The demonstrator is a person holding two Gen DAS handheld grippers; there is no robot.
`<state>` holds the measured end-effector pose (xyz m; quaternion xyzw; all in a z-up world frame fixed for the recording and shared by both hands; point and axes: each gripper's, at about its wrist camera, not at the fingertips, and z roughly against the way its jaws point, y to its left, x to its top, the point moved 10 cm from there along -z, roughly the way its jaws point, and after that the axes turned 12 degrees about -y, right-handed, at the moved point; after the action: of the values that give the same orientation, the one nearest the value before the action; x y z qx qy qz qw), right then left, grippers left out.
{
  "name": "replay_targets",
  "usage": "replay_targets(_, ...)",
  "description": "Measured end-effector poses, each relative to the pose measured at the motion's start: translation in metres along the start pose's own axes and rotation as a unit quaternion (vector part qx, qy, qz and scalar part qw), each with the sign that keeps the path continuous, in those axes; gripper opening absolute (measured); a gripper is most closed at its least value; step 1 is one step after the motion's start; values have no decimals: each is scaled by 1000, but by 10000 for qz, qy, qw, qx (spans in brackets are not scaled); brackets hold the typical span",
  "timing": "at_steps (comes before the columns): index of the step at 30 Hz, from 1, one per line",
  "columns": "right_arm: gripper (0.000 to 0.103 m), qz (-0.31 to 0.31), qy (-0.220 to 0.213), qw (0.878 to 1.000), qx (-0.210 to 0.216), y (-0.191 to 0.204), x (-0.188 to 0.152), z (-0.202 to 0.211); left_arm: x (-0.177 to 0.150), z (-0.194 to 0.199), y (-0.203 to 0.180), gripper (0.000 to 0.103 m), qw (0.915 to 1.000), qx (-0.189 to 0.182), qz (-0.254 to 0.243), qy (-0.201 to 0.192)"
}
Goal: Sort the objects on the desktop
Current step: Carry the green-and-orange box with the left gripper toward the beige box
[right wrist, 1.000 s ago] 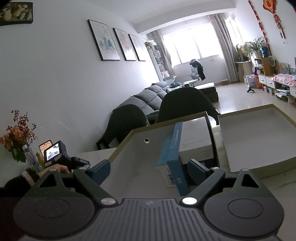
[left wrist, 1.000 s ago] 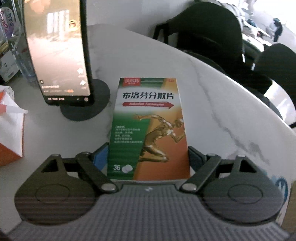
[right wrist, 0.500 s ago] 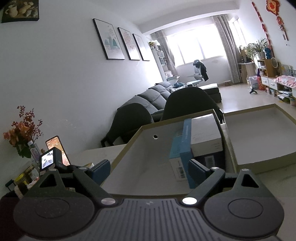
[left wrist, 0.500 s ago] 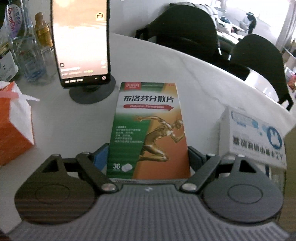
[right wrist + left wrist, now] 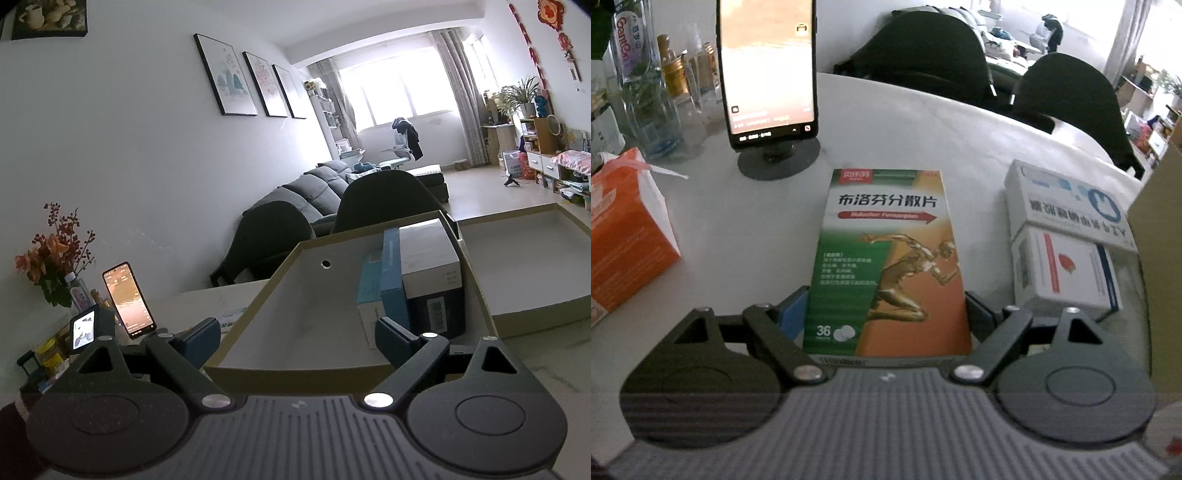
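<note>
1. The left gripper (image 5: 886, 317) is clamping the green-and-orange medicine box (image 5: 886, 266) above the white marble table (image 5: 746, 229).
2. Bare tabletop is lying between the stacked white boxes (image 5: 1067, 236) and the orange tissue box (image 5: 624, 229).
3. The right gripper (image 5: 295, 339) is hovering spread and empty at the near rim of the tan cardboard box (image 5: 295, 317).

Left gripper (image 5: 886, 314) tilts steeply down, jaws wide, pads clamping a load. Right gripper (image 5: 297, 338) near level, jaws spread, nothing gripped.
</note>
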<state>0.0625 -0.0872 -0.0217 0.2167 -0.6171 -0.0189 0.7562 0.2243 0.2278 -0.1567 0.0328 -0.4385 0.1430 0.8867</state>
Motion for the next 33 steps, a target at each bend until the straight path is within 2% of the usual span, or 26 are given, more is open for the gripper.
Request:
replay_targets(4,92,-28,7,10000,12,1,-1,-1,-5,7,3,85,10000,-73,26,-61)
replay_targets(10,92,-83,97,9999,45,1,-7,-7,-11,22,10,85,9988,-261,375,-188)
replay_targets(18,92,-219,229,9993,184,8,-15,-13,-11,46,9,85,9949,-465,706,-556)
replay_targets(33,92,-992,623,9901,771,30,-29,-18,-12,104,-9,85,9834,-1071,948,-1117)
